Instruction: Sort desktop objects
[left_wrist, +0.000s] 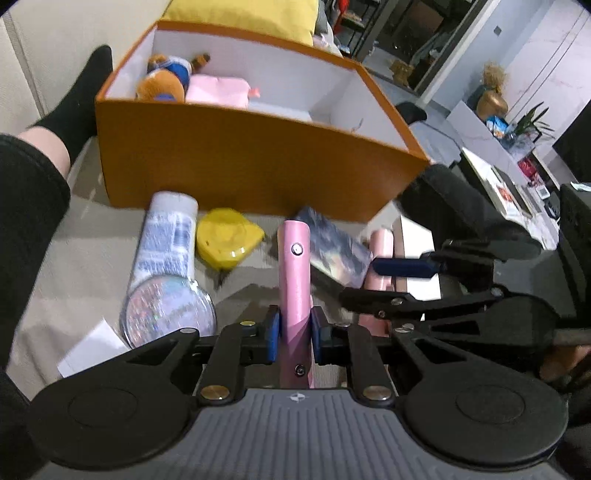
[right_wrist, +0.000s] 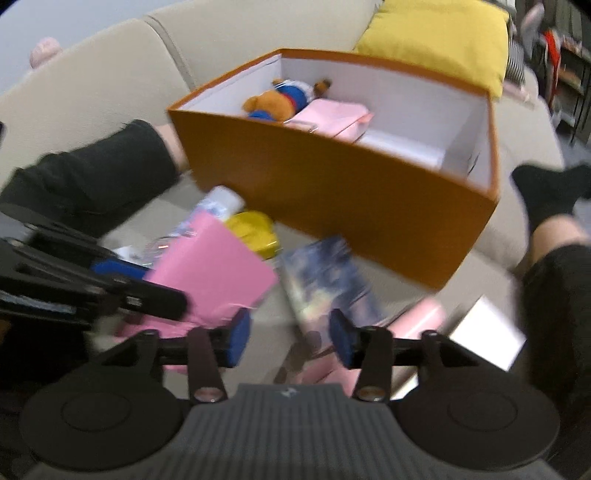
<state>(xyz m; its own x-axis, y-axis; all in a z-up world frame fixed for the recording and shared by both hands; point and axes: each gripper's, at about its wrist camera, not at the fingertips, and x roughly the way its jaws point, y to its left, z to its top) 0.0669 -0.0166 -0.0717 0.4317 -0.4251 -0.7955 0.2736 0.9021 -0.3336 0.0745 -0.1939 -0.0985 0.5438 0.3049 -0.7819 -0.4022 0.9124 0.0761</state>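
— Pink board (left_wrist: 293, 269) pinched edge-on in the left tongs (left_wrist: 294, 334), just in front of the orange box (left_wrist: 236, 166)?
— Yes, blue pads tight on both faces. Right tongs (right_wrist: 290, 341) spread, nothing between them, also before the box.
— Inside the box?
— Plush bear (left_wrist: 164, 79) and pink pouch (left_wrist: 218, 90), at the far left corner

Right gripper (right_wrist: 290, 341): blue-padded jaws apart, nothing between them.
Left gripper (right_wrist: 122, 284): enters from the left edge, clamped on a flat pink rectangular case (right_wrist: 210, 269).
Box: open orange cardboard box (right_wrist: 332, 199) with white inside, holding a brown plush bear (right_wrist: 280, 101) and a pink pouch (right_wrist: 332, 116).
Sofa: beige seat (right_wrist: 266, 343) carries a dark blue printed booklet (right_wrist: 325, 280) and a yellow round plastic container (right_wrist: 255, 229).
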